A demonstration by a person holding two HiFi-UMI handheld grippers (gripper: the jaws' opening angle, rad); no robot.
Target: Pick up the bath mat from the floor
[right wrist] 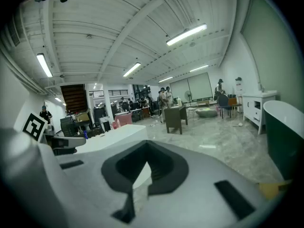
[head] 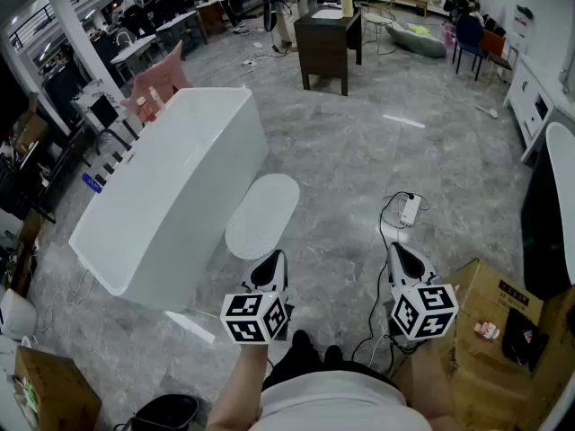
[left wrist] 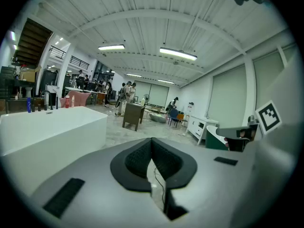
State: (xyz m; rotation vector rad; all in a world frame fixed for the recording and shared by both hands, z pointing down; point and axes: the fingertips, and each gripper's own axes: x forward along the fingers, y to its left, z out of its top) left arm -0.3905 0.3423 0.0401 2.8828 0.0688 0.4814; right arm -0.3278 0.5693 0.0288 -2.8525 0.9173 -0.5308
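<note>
The bath mat [head: 262, 215] is a white oval lying flat on the grey floor beside the white bathtub [head: 171, 200]. In the head view my left gripper [head: 272, 260] is held just short of the mat's near end, jaws shut and empty. My right gripper [head: 398, 251] is level with it, further right and well away from the mat, also shut with nothing in it. Both gripper views look level across the room, with the jaws closed at the tips. A sliver of the mat [right wrist: 142, 178] shows through the right gripper's jaws.
A white power strip [head: 410, 209] with a black cable lies on the floor ahead of the right gripper. Cardboard boxes [head: 496, 330] stand at the right. A dark wooden table [head: 328, 43] is further off. People stand at the back of the room.
</note>
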